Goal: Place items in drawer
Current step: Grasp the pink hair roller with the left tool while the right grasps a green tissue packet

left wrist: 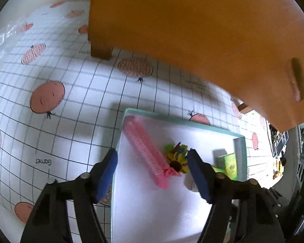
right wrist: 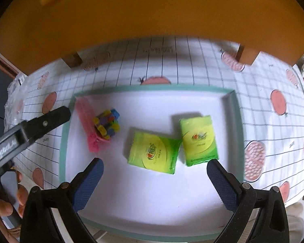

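A white tray with a teal rim (left wrist: pixel 172 119) (right wrist: pixel 152 87) lies on the tablecloth. It holds a long pink item (left wrist: pixel 146 149) (right wrist: pixel 87 125), a multicoloured flower-like cluster (left wrist: pixel 178 156) (right wrist: pixel 107 124) resting against it, and two green tissue packs (right wrist: pixel 154 154) (right wrist: pixel 199 139). My left gripper (left wrist: pixel 153 161) is open, pointing down over the tray's left side. The pink item and the cluster sit between its blue pads, untouched. My right gripper (right wrist: pixel 155 165) is open just above the nearer green pack. An orange wooden drawer unit (left wrist: pixel 192 30) (right wrist: pixel 152 10) with a slot handle (left wrist: pixel 298 79) stands behind the tray.
A white grid tablecloth with pink fruit prints (left wrist: pixel 47 97) (right wrist: pixel 277 102) covers the table. The unit's wooden feet (left wrist: pixel 101 50) (right wrist: pixel 247 57) rest on it. Clear plastic wrap (right wrist: pixel 14 101) lies at the far left. A person's hand (right wrist: pixel 2 206) holds the left gripper's handle.
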### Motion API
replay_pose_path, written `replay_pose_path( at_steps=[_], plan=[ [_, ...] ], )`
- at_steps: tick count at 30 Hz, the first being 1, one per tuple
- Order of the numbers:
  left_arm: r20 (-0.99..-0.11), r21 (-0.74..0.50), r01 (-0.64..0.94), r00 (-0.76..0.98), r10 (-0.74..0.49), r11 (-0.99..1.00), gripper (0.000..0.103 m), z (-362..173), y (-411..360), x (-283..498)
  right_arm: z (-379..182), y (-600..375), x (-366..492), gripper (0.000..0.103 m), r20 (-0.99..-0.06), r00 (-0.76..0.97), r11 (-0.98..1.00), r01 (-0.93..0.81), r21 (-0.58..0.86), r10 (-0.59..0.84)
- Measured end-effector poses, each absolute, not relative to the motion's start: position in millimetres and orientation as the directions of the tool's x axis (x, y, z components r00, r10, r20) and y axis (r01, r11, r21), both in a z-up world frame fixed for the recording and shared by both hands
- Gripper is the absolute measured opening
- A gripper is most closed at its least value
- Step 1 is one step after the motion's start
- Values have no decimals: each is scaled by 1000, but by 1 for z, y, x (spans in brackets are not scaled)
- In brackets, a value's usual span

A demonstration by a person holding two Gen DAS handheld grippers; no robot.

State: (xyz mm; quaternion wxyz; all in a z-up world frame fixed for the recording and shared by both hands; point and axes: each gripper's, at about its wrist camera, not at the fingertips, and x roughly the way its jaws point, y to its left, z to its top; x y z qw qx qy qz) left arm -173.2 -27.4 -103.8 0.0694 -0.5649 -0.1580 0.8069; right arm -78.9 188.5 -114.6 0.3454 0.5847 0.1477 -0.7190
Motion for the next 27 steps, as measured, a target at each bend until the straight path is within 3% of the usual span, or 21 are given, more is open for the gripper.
replay_pose_path(
  at_steps=[11, 22, 27],
  plan=[
    [-915, -308, 74, -296, 274, -949, 53, -126, -15, -187, -147, 179, -80, 100, -964, 8, -685, 702, 196, -267],
    [-932, -251, 42, -280, 230, -967, 48, -140, -6, -191, -151, 161, -80, 100, -974, -10, -612, 779, 135, -228],
    [-932, -241, 20, -285, 226, -970, 41, -139, -4, -185, -154, 154, -72, 100, -980, -41, -559, 826, 75, -193]
  ],
)
